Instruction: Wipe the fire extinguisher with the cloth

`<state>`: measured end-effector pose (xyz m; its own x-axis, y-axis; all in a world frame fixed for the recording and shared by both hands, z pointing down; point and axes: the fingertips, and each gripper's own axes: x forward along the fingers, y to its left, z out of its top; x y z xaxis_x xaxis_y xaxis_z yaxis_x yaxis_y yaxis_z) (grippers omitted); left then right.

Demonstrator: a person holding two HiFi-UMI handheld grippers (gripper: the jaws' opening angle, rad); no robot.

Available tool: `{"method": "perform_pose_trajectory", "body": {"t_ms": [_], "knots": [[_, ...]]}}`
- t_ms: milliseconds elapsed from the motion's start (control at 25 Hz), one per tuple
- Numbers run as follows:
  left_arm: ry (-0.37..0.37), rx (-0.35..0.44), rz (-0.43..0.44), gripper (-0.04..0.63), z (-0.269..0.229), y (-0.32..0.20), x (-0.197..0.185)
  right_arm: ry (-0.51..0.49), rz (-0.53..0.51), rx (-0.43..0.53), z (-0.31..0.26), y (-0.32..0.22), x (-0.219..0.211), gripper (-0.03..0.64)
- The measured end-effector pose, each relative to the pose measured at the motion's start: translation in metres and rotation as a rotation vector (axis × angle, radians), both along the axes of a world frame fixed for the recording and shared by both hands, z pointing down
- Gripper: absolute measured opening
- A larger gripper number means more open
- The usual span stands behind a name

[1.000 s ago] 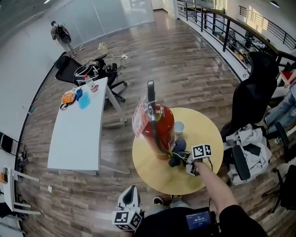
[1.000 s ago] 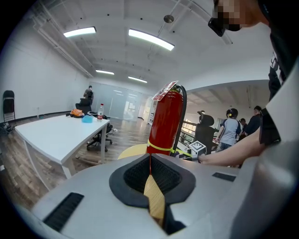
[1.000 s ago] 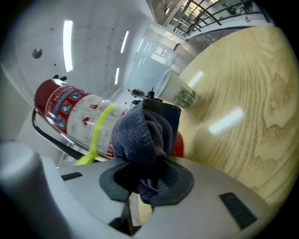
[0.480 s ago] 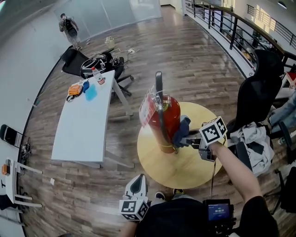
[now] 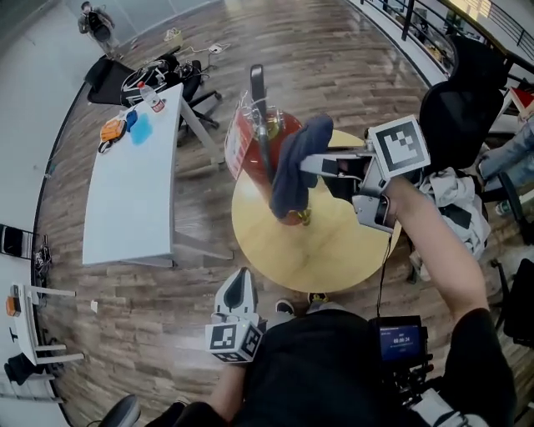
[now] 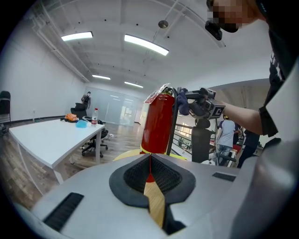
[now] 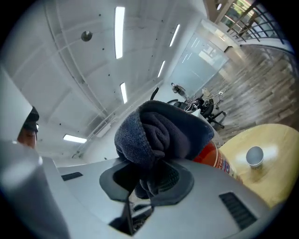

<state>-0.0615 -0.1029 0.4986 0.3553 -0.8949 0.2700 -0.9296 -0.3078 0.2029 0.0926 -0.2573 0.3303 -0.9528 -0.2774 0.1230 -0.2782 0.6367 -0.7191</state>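
Closest, low by the body: left gripper (image 5: 238, 283) (image 6: 150, 161). Jaws pressed together, nothing between them. Points toward the round table (image 5: 334, 254) (image 6: 122, 157) from off its near edge. Touches nothing.

Next, out on a stretched arm: right gripper (image 5: 319, 164) (image 7: 149, 181). Jaws closed on the bunched end of a dark blue cloth (image 5: 292, 171) (image 7: 159, 128) (image 6: 183, 101). Held up high, with the rest of the cloth hanging down in a soft fold.

Just past the cloth: red extinguisher (image 5: 247, 154) (image 6: 159, 123) (image 7: 212, 154). Stands upright on the round table, toward its left side, black handle and hose on top. Cloth right at its upper right side, by the hose. Hard to tell if touching or only very close.

Also on the round table: small cup (image 7: 254, 156), apart from the extinguisher.

Farther left, on the wood floor: long white table (image 5: 125, 200) (image 6: 42, 140). At its far end, a bottle (image 5: 154, 100) and some small orange and blue things.

Off to the right: black chair (image 5: 459, 108).

Farthest away, in the top left corner: a person (image 5: 96, 21), standing.
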Motion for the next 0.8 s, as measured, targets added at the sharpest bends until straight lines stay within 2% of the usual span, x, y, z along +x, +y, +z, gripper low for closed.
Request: {"method": "perform_pose_trajectory", "body": {"t_ms": [80,280,400,560,680,800], "knots": [[-0.003,-0.018,0.001,0.023,0.005,0.004,0.002,-0.051,0.020,-0.021,-0.005,-0.007,0.003,0.071],[0.003,-0.028,-0.003,0.023,0.007,0.005,0.009,-0.150,-0.090,-0.034,-0.014,-0.006,0.000,0.071],[-0.002,-0.029,-0.010,0.023,0.006,0.005,0.007,-0.203,-0.090,-0.072,-0.004,-0.009,0.008,0.071],[-0.001,-0.029,-0.036,0.023,0.005,0.006,0.003,-0.059,-0.053,-0.076,0.047,-0.019,0.015,0.071],[-0.008,-0.044,-0.053,0.023,0.009,0.010,-0.003,-0.019,-0.052,-0.129,0.090,-0.021,0.015,0.071],[-0.014,-0.058,-0.071,0.023,0.013,0.013,-0.009,0.140,0.030,-0.213,0.156,-0.030,0.026,0.071]]}}
